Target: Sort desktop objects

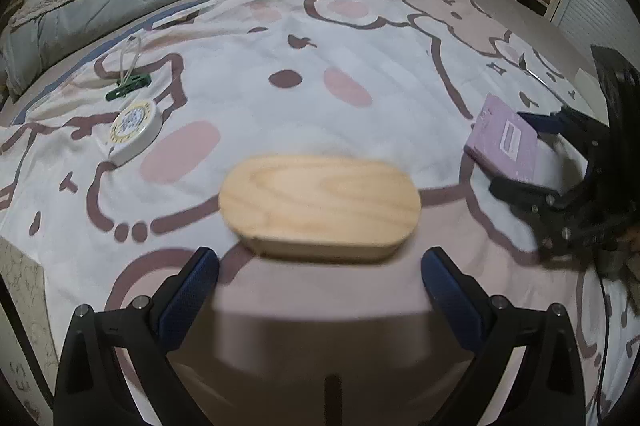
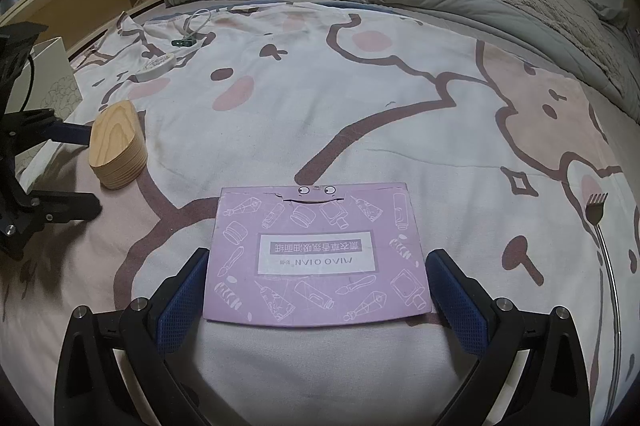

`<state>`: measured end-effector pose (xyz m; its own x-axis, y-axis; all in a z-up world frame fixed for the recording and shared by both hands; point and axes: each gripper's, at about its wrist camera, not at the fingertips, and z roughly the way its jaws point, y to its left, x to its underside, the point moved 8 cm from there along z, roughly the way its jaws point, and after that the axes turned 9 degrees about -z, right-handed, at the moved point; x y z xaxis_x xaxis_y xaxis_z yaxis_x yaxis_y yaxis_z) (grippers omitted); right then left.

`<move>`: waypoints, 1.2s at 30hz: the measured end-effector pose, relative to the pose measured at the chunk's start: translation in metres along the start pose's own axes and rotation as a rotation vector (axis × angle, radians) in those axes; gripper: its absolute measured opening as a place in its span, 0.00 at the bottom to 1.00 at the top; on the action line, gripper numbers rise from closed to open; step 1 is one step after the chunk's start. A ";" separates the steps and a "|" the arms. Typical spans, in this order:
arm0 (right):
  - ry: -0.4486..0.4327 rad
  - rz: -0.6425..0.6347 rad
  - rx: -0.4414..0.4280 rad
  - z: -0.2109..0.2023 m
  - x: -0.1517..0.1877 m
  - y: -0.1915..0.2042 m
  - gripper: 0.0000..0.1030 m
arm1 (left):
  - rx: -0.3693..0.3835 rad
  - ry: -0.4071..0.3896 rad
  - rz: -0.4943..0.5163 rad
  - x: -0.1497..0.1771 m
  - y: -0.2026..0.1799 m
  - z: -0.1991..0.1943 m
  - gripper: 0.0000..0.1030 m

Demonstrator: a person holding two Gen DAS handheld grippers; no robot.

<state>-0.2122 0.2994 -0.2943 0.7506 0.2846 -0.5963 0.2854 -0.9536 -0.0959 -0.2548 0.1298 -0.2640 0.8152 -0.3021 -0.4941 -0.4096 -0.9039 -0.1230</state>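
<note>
Landmark: oval pale wooden block [image 1: 319,206], lying flat on the bed sheet just ahead of the left gripper [image 1: 320,284]. Left gripper's jaws are spread wide with nothing between them; the block sits just beyond the fingertips, not gripped.

Left of the block and further back: round white tape-measure case [image 1: 132,131] with a printed gold-ringed label, then a green plastic clip [image 1: 129,86] with a pale cord loop behind that. Both look light; the round case is probably slick on its rim, so better pinched across its flat faces.

The block looks solid, stiff and moderately heavy, with smooth rounded sides. Best taken across its short width near the middle; the ends could roll out of the pads.

Right of the block: flat lilac cardboard packet [image 2: 316,258] with a white label, lying between the right gripper [image 2: 318,300] pads. Jaws wide, pads just beside its side edges, apparently not pressing. Thin, light, bendy, so it may buckle if squeezed hard. Far right of the block: slim metal back-scratcher [image 2: 600,238], probably slippery.

Surface: soft white cartoon-print sheet [image 2: 400,97], pink and brown shapes, yielding under load. Grey quilt and fleecy pillows behind; wooden shelf far left in the right wrist view.
</note>
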 end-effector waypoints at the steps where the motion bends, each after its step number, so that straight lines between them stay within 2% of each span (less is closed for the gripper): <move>1: 0.000 0.000 0.000 0.000 0.000 0.000 1.00 | -0.008 -0.005 -0.001 -0.003 0.000 0.002 1.00; 27: 0.034 0.014 -0.015 0.009 -0.004 -0.001 1.00 | -0.059 -0.042 0.023 -0.007 0.002 0.019 1.00; 36: 0.026 0.015 -0.015 0.011 -0.006 -0.003 1.00 | -0.062 -0.029 -0.008 -0.013 0.001 0.021 1.00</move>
<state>-0.2238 0.2990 -0.2990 0.7701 0.2732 -0.5765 0.2828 -0.9562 -0.0754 -0.2747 0.1392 -0.2760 0.8059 -0.2871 -0.5178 -0.3765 -0.9235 -0.0738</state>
